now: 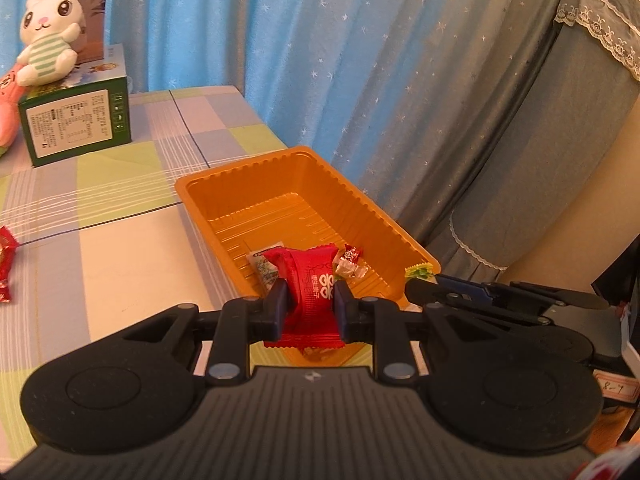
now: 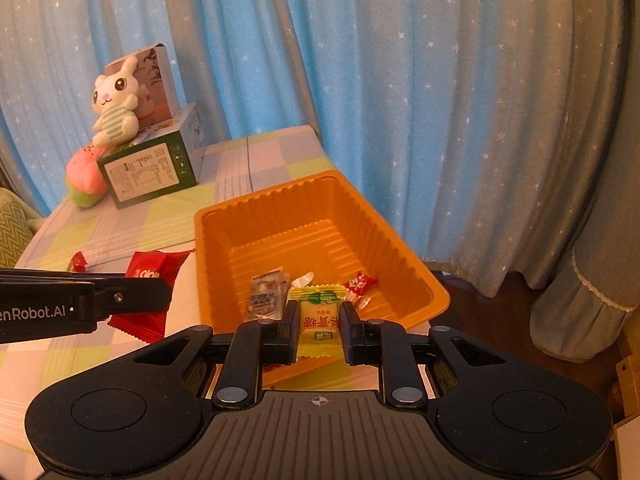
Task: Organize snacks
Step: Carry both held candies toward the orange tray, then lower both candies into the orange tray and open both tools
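L gripper fingers clamp red snack pack; R gripper fingers clamp yellow candy; both at orange tray 6 o'clock rim on surface.

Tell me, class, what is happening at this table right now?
A person is sorting snacks with two handheld tools. The left tool grips a red foil snack packet; the right tool grips a yellow wrapped candy. Both are held at the near end of the orange ribbed plastic tray, which already holds a few small sweets.

Red snack packet, yellow candy, above orange tray
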Motion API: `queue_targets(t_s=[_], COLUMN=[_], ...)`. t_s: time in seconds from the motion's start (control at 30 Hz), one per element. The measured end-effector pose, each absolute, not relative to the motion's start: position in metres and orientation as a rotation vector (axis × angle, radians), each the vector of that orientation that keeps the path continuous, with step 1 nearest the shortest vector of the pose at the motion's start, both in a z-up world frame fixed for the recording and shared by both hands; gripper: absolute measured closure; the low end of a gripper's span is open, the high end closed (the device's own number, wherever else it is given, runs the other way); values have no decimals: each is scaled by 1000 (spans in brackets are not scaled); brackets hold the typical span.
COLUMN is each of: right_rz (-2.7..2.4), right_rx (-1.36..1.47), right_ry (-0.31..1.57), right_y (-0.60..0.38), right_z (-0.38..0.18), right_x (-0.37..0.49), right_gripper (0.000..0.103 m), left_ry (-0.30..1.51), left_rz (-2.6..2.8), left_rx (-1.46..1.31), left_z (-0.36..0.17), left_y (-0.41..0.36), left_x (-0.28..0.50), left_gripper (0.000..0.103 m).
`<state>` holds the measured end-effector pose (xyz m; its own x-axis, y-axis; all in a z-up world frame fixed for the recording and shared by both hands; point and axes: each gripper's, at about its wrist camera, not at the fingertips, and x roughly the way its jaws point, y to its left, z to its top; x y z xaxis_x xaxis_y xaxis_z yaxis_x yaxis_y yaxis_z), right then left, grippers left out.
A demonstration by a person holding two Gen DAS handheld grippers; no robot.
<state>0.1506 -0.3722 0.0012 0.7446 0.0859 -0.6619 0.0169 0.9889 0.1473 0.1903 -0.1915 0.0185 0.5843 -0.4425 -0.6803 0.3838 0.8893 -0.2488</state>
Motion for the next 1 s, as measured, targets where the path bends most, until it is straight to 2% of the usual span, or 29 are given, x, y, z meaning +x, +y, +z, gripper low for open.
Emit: queue_targets(t_s=[0.87, 0.9, 0.97, 1.0], right_rz=[52, 52, 52, 51], right_rx=[106, 107, 110, 112], right_ry=[773, 772, 773, 772], right_y=[-381, -381, -381, -382], right_z=[-34, -34, -35, -35], right_x=[225, 225, 226, 226], right_gripper=[82, 82, 82, 82], left_ry=[853, 850, 850, 847], left_rz=[-449, -445, -431, -434], left_rx=[-76, -82, -91, -95], left_z=[-24, -24, -24, -24], left_y=[-215, -214, -212, -210], left_x=[272, 274, 277, 277], left_gripper=[81, 80, 67, 67])
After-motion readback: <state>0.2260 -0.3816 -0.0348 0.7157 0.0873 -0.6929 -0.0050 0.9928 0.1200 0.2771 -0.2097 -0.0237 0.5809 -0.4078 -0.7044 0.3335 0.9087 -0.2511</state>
